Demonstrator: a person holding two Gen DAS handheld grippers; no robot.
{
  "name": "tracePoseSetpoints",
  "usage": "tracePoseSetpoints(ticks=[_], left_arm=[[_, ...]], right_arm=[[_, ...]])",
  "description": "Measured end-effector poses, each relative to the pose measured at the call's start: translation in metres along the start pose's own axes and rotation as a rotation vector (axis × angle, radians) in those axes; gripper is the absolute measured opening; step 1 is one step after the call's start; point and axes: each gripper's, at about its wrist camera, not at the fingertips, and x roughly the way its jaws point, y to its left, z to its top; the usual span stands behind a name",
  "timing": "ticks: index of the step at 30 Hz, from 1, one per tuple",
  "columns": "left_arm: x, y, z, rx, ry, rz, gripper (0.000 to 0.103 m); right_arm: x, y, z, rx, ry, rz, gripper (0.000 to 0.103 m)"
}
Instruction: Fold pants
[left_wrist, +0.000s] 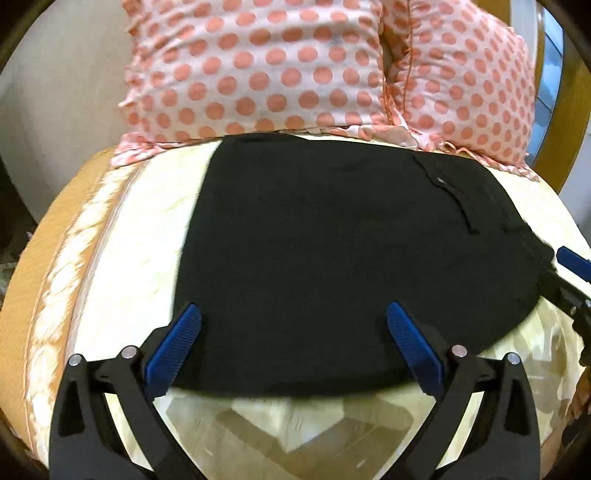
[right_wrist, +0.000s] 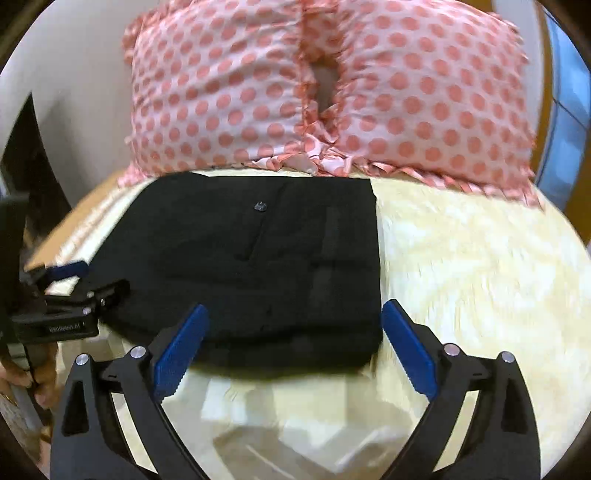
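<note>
Pants (left_wrist: 332, 251), black, soft cotton-looking fabric, are lying folded into a flat rectangle on the cream patterned bed (left_wrist: 122, 266), up toward its head edge, right below two pink polka-dot pillows (left_wrist: 258, 66). Left claw (left_wrist: 291, 350) is spread wide with nothing in it, hovering over the near edge of the fabric. Right claw (right_wrist: 293, 347) is the same, wide open and empty, at the near right corner. My guess is the cloth is light and floppy, so it'll sag and slide on itself if pinched in one spot. Best bet is grabbing both near corners through all layers, where the fold edge (right_wrist: 376, 258) looks crisp.
</note>
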Motion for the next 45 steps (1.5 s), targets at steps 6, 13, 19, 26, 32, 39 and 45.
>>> tracePoseSetpoints(ticks=[6, 13, 19, 26, 32, 39, 45], left_arm=[[-0.037, -0.006, -0.052, 0.046, -0.047, 0.032, 0.101], [-0.043, -0.011, -0.087, 0.03, -0.014, 0.049, 0.101], [-0.044, -0.006, -0.091, -0.01, -0.023, 0.059, 0.101], [-0.043, -0.004, -0.092, -0.048, -0.04, 0.062, 0.101], [-0.044, -0.003, -0.096, -0.046, -0.085, 0.059, 0.101], [-0.045, -0.004, -0.097, -0.05, -0.095, 0.061, 0.101], [-0.045, -0.003, -0.097, -0.052, -0.09, 0.06, 0.101]], right_arm=[[-0.013, 0.018, -0.042, 0.023, 0.002, -0.003, 0.097], [-0.011, 0.046, -0.064, -0.028, 0.015, -0.033, 0.097], [-0.009, 0.057, -0.069, -0.042, 0.011, -0.048, 0.097], [-0.004, 0.054, -0.078, -0.013, 0.022, -0.081, 0.102], [-0.006, 0.059, -0.084, -0.011, -0.016, -0.125, 0.102], [-0.006, 0.059, -0.085, -0.009, -0.027, -0.126, 0.102], [-0.006, 0.058, -0.086, -0.01, -0.027, -0.125, 0.102]])
